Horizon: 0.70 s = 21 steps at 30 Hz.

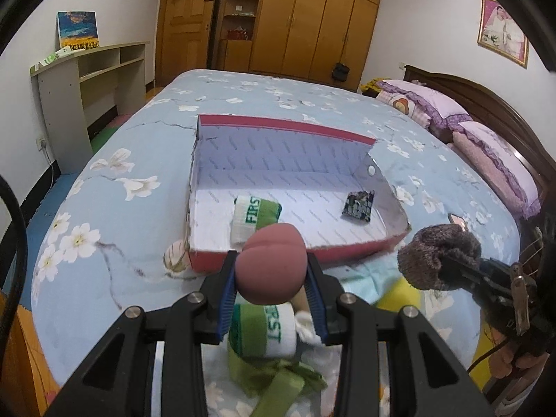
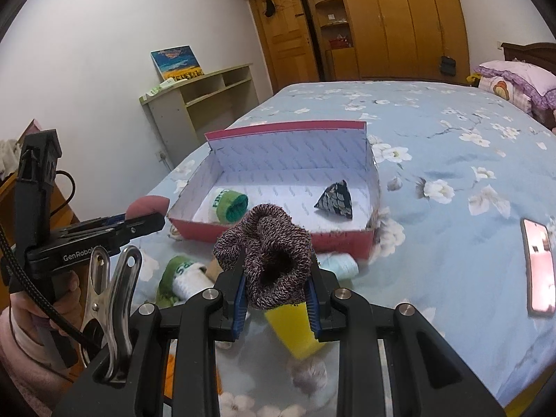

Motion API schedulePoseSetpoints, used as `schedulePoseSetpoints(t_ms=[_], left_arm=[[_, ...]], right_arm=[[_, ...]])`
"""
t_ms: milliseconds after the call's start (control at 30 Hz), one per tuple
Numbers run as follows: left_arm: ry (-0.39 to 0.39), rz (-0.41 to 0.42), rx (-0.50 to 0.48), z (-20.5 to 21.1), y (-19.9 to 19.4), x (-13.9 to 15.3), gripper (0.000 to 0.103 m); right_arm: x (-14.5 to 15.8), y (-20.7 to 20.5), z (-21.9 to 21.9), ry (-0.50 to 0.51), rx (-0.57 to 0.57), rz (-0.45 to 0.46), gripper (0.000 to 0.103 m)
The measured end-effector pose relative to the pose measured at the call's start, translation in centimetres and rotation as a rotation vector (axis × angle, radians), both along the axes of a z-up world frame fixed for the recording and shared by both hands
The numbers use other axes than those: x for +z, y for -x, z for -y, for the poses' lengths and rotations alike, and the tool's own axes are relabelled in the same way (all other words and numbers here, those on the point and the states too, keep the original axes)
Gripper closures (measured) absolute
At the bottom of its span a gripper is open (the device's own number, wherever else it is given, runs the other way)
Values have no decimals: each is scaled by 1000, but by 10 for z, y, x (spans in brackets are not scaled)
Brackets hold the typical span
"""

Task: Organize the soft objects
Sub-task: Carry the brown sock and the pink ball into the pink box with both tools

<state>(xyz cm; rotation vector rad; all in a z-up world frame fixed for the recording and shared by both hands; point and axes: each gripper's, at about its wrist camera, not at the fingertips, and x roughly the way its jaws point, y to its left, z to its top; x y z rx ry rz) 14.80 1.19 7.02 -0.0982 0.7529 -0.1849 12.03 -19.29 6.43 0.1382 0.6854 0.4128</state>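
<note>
My left gripper (image 1: 272,271) is shut on a rolled dusty-pink sock (image 1: 272,266), held above the bed just in front of the red box (image 1: 278,255). My right gripper (image 2: 276,278) is shut on a rolled brown-speckled knit sock (image 2: 267,257), also short of the box's near wall (image 2: 278,236). Inside the box lie a white-and-green sock roll (image 1: 255,215) (image 2: 227,205) and a small dark patterned bundle (image 1: 358,205) (image 2: 335,199). On the bedspread below the grippers lie another white-and-green sock (image 1: 274,330) (image 2: 184,274), a yellow sock (image 2: 295,326) and a pale blue roll (image 2: 338,266).
A pink phone (image 2: 540,266) lies on the floral bedspread (image 1: 121,180) at the right. Purple pillows (image 1: 486,146) line the headboard. A low shelf (image 1: 90,80) stands by the wall left of the bed, a wooden wardrobe (image 1: 312,17) behind. A metal clip (image 2: 111,295) hangs on my right gripper.
</note>
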Motion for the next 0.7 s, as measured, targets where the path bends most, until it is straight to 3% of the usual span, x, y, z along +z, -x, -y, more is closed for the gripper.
schedulePoseSetpoints(t_ms=[700], left_arm=[[-79,41,15,5,-91,-7,65]], right_arm=[[0,-83,-12,-9,21,31,75]])
